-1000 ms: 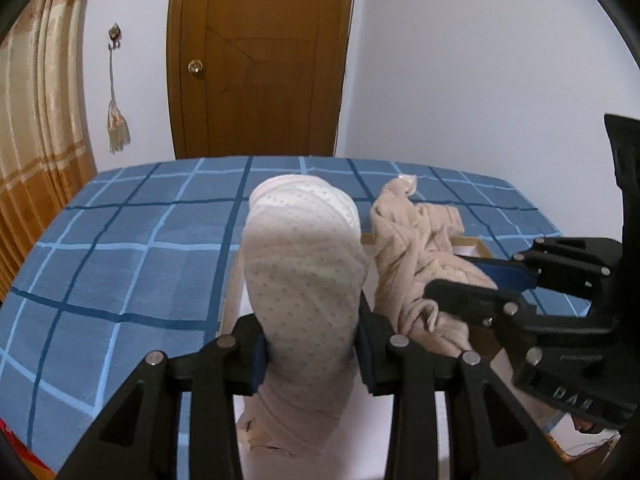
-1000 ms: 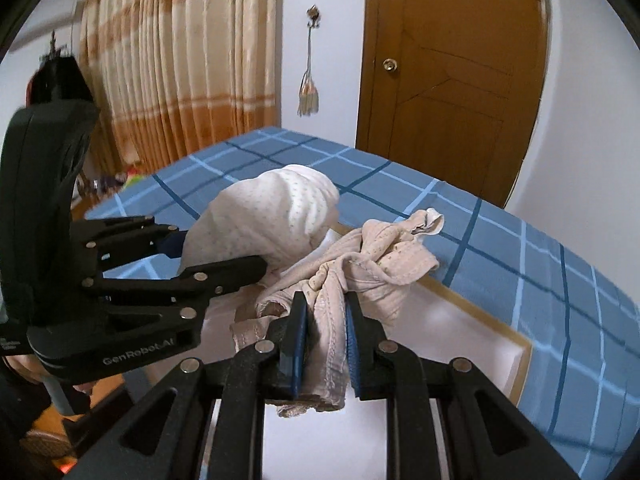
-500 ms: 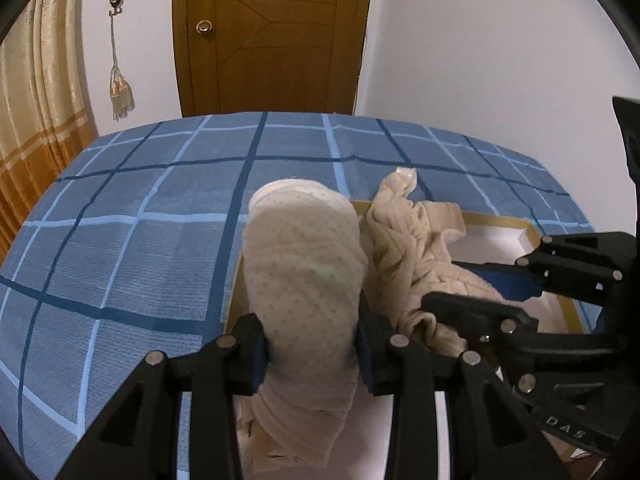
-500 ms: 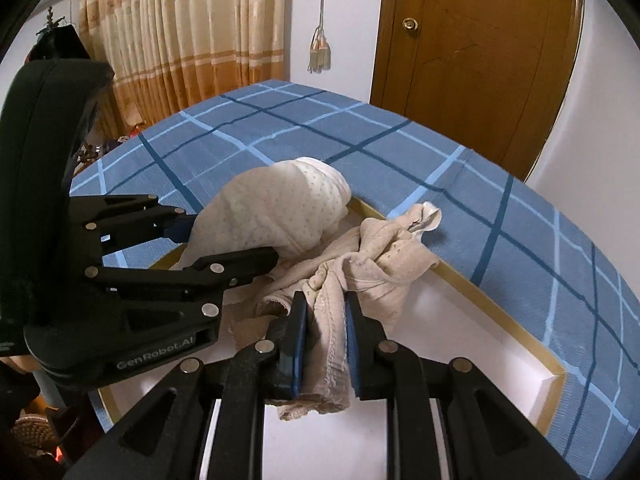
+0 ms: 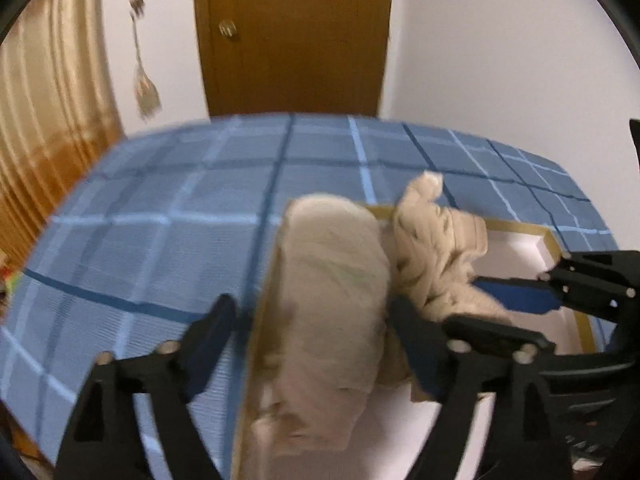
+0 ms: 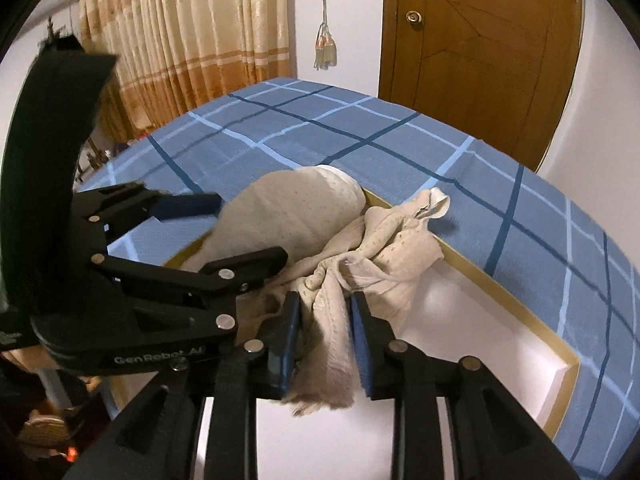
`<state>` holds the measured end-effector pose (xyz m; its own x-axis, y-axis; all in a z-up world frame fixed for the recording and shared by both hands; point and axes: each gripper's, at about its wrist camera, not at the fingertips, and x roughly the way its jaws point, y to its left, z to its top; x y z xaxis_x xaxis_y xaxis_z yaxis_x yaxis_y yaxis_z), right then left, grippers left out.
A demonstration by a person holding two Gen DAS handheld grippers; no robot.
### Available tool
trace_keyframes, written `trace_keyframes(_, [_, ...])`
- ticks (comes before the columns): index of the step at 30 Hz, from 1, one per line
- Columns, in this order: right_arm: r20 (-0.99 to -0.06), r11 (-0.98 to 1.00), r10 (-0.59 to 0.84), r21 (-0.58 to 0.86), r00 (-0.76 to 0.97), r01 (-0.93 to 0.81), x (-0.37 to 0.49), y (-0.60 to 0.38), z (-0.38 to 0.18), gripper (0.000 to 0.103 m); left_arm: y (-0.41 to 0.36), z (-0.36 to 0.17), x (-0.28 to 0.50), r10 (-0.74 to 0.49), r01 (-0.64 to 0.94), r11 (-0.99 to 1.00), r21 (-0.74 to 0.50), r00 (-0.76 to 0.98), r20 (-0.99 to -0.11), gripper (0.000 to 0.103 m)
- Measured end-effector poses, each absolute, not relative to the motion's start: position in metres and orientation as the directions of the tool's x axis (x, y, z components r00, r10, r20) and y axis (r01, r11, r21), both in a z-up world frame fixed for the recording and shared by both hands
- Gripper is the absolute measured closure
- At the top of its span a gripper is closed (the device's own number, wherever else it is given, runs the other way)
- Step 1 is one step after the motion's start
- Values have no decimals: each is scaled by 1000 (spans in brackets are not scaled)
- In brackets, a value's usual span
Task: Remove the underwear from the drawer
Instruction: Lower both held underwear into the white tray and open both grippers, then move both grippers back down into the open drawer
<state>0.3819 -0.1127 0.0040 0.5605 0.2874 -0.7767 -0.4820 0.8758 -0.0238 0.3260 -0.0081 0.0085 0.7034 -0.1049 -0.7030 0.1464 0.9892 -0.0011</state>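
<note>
Two pieces of beige underwear lie over the far edge of the open white drawer (image 6: 472, 320), partly on the blue checked bed. The dotted pale piece (image 5: 336, 280) stands between the wide-open fingers of my left gripper (image 5: 312, 320), no longer clamped; it also shows in the right wrist view (image 6: 288, 216). The crumpled beige piece (image 6: 384, 256) runs between the fingers of my right gripper (image 6: 324, 312), which have parted slightly and still touch the cloth. The same piece shows in the left wrist view (image 5: 436, 248), with the right gripper (image 5: 496, 312) beside it.
The drawer has a wooden rim (image 6: 500, 284) and a white bottom. The blue checked bedspread (image 6: 320, 128) stretches beyond it. A brown door (image 6: 480, 48), a curtain (image 6: 192, 32) and a hanging tassel (image 6: 326, 48) are at the back.
My left gripper has opened wide and let go of the dotted piece. My right gripper's fingers have widened a little around the beige piece. Both pieces have come down onto the drawer edge.
</note>
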Motion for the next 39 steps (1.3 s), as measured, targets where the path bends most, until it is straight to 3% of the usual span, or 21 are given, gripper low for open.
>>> trace_keyframes(3, [-759,880,308,-3,574,-476,369,-118,16,73,-5,24,307,-67,132,990,52,758,-649,1])
trace_keyframes(6, [-733,893,313,10,603,-451,350,-125,27,73,-1,32,290,-80,145,988,49,763,-641,1])
trace_keyframes(13, [-673,912,398,217,624,-348,298,-157,38,72,0,31,247,-99,162,986,39,757,-646,1])
trace_keyframes(18, [-656,906,422,280,626,-317,257,-159,30,72,-9,21,209,-117,195,980,48,747,-655,1])
trace_keyframes(30, [-567,940,340,223,750,-258,159,-152,21,72,-22,8,138,-94,221,966,132,781,-618,1])
trace_keyframes(39, [-524,938,317,296,790,-181,108,-169,-1,72,-25,-7,100,-108,239,962,133,777,-620,1])
